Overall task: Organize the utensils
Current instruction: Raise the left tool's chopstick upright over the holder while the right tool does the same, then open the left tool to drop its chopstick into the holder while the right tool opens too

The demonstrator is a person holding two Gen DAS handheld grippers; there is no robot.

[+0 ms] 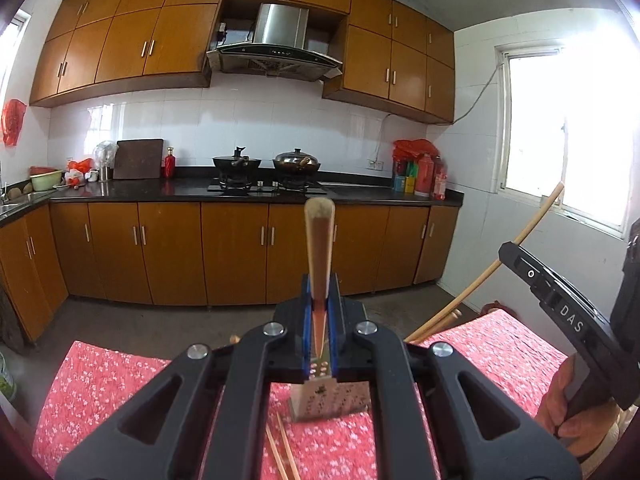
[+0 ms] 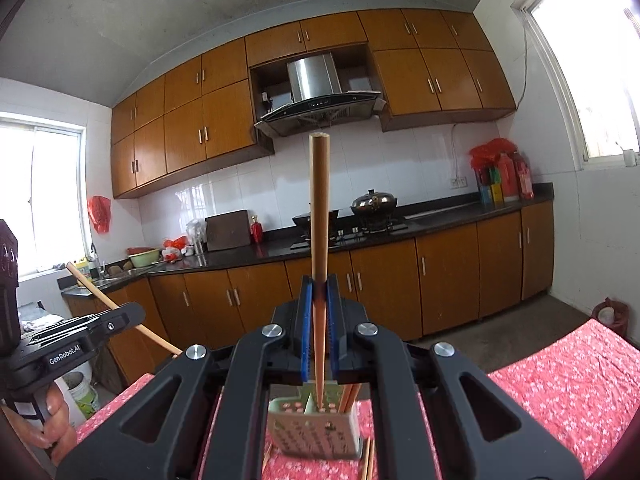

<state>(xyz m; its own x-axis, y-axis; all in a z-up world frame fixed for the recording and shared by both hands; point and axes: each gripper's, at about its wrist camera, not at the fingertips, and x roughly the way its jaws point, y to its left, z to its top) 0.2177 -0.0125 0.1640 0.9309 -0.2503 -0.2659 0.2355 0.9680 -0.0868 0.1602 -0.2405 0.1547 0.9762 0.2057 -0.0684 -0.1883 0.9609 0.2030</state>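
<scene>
My left gripper [image 1: 319, 304] is shut on a wooden chopstick [image 1: 319, 248] that stands upright, its thin end over the metal perforated utensil holder [image 1: 330, 398] on the red floral cloth. My right gripper [image 2: 319, 304] is shut on another wooden chopstick [image 2: 319, 216], upright, its tip inside the holder [image 2: 316, 432], which has other chopsticks [image 2: 347, 396] in it. Loose chopsticks [image 1: 282, 452] lie on the cloth beside the holder. The right gripper's chopstick [image 1: 520, 240] shows in the left wrist view; the left gripper's chopstick [image 2: 120, 312] shows in the right wrist view.
The table under the red floral cloth [image 1: 112, 392] ends just beyond the holder. Behind it is floor, then orange kitchen cabinets [image 1: 232, 252], a dark counter with a hob and pans [image 1: 296, 162], and bottles [image 1: 424, 172] at the right.
</scene>
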